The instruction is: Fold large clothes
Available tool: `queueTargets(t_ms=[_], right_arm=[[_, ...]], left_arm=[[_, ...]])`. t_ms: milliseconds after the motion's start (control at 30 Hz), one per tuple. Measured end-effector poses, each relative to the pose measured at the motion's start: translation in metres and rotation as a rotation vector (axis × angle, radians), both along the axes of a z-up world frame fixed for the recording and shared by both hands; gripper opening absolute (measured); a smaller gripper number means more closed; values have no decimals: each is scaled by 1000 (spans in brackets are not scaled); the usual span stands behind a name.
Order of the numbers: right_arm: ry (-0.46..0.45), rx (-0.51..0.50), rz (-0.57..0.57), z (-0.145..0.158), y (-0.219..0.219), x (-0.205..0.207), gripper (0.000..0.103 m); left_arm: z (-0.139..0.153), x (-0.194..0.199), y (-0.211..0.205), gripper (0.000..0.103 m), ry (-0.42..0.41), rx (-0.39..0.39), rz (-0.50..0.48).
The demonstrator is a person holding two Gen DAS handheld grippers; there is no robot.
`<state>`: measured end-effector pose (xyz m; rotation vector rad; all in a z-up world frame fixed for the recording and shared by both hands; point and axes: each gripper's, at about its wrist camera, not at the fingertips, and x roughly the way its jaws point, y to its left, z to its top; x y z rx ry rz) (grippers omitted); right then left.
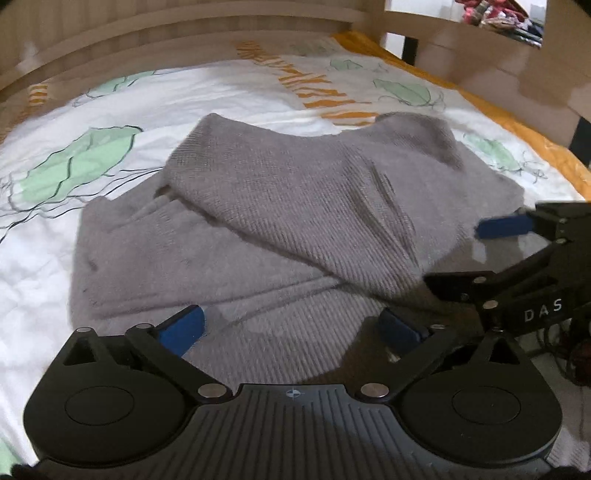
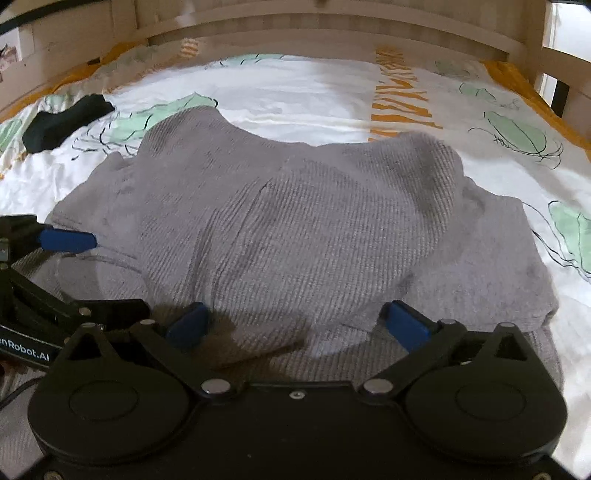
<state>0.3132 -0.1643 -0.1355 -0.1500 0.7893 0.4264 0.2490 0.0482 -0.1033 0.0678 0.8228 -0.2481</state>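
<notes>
A large grey knit sweater (image 1: 280, 221) lies on the bed, part folded, with an upper layer laid across the lower one. It fills the middle of the right wrist view (image 2: 295, 229) too. My left gripper (image 1: 291, 328) is open and empty, just above the sweater's near edge. My right gripper (image 2: 299, 325) is open and empty over the near edge as well. The right gripper shows at the right of the left wrist view (image 1: 491, 258). The left gripper's blue fingertip (image 2: 68, 239) shows at the left of the right wrist view.
The bed has a white sheet with green and orange print (image 1: 110, 155). A wooden bed frame (image 1: 184, 33) runs along the far side and a rail (image 1: 517, 66) along the right. A black garment (image 2: 62, 122) lies at the far left of the bed.
</notes>
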Motion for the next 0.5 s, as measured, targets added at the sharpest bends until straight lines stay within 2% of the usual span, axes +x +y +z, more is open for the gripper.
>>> queueTargets(t_ms=[67,133,333,500], right_arm=[[42,26,-13,2,-7,-4,102],[78,65,-35,5,-18,-13,102],[115,145,-75,27,-46,-55,102],[138,282,-87,51,-72,-96,102]], left_arm=[[3,-11,7,101,26,-30,35],[6,-26,14,93,34,-49,62],[24,-80,38,93,31,-49,116],[45,-123,57,93,7,-112,167]])
